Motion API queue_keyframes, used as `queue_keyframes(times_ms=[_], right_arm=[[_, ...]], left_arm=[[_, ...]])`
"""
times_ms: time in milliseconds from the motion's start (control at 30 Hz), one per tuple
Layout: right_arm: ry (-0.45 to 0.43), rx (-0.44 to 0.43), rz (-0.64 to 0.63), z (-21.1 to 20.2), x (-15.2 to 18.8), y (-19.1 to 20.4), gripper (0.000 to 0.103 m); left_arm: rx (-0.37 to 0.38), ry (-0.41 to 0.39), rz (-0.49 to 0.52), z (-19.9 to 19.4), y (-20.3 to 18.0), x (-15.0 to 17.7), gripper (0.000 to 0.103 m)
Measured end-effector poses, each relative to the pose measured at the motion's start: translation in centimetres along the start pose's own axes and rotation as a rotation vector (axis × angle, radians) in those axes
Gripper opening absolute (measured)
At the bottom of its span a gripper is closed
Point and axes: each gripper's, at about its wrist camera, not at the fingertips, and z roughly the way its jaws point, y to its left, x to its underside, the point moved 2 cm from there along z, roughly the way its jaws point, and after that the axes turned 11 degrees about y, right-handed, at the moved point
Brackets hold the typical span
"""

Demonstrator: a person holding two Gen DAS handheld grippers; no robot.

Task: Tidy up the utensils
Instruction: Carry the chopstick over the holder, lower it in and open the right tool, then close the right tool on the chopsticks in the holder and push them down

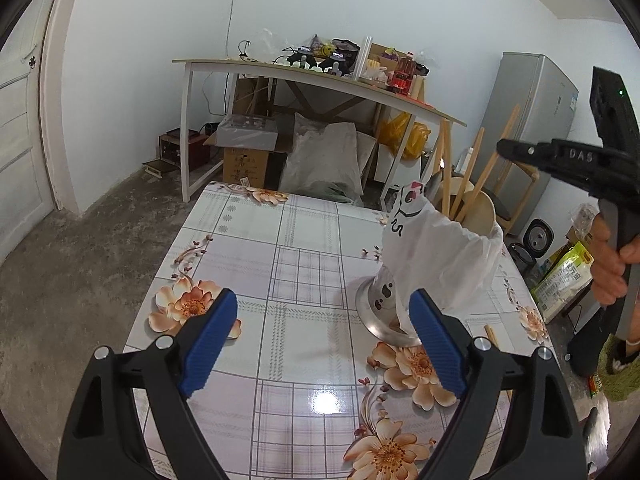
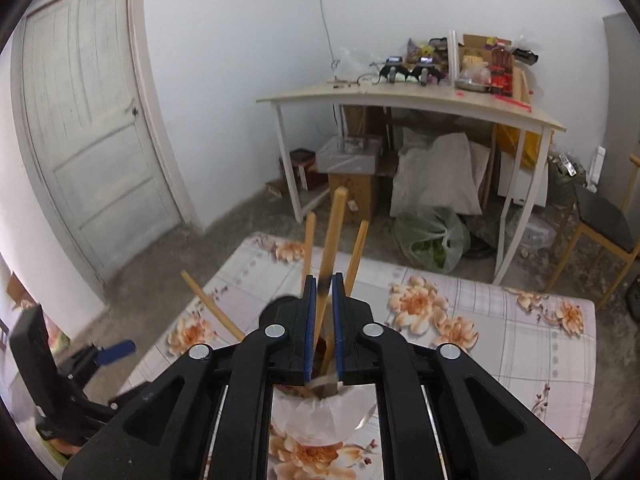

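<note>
- Two blue pads of the left gripper (image 1: 322,344) stand wide apart, holding nothing; the bag-wrapped utensil holder (image 1: 440,264) sits just ahead, right of its right pad. Closing on loose bag could tip it.
- Right gripper (image 2: 323,328) is nearly closed around a chopstick (image 2: 332,236) above the holder; whether its pads grip is unclear. Released off-centre, the stick could miss.

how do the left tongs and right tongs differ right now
Left tongs stand wide open; right tongs are nearly closed. Left tongs have nothing between their pads; right tongs have a wooden stick between theirs, though whether they grip it can't be told. Both have blue pads on black arms and point down toward the table.
</note>
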Motion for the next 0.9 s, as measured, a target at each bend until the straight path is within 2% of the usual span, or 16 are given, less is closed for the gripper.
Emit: queue_keyframes(times_ms=[33, 67, 233, 400, 533, 667, 700, 767, 900], right_arm=[[0.001, -0.008, 0.006, -0.1, 0.1, -0.1, 0.021], [-0.004, -0.016, 0.016, -0.3, 0.2, -0.2, 0.025], [-0.043, -0.052, 0.061, -1.9, 0.0, -1.2, 0.025], [-0.059, -0.047, 0.097, -2.7, -0.4, -1.9, 0.025], [-0.066, -0.061, 0.142, -2.3, -1.5, -2.6, 0.025], [-0.065, -0.115, 0.192, -1.4, -2.9, -3.4, 0.025], [-0.064, -0.114, 0.199, -1.1, -3.2, -3.5, 0.024], [-0.061, -0.101, 0.199, -0.7, -3.5, -3.6, 0.008], [-0.063, -0.075, 0.200, -0.5, -3.6, -3.4, 0.000]], left_arm=[[0.000, 0.002, 0.001, 0.0, 0.0, 0.0, 0.086], [0.000, 0.004, 0.003, 0.0, -0.1, 0.0, 0.086], [0.002, 0.005, 0.005, 0.1, -0.3, -0.2, 0.086], [0.006, 0.001, 0.009, 0.0, -0.6, -0.1, 0.086], [0.005, 0.001, 0.015, -0.1, -0.8, 0.0, 0.086], [0.001, -0.009, 0.021, -0.5, -0.8, 0.1, 0.086], [0.000, -0.011, 0.021, -0.6, -0.7, 0.0, 0.086], [-0.002, -0.013, 0.017, -0.5, -0.5, 0.0, 0.086], [-0.006, -0.015, 0.008, -0.5, 0.0, 0.0, 0.086]])
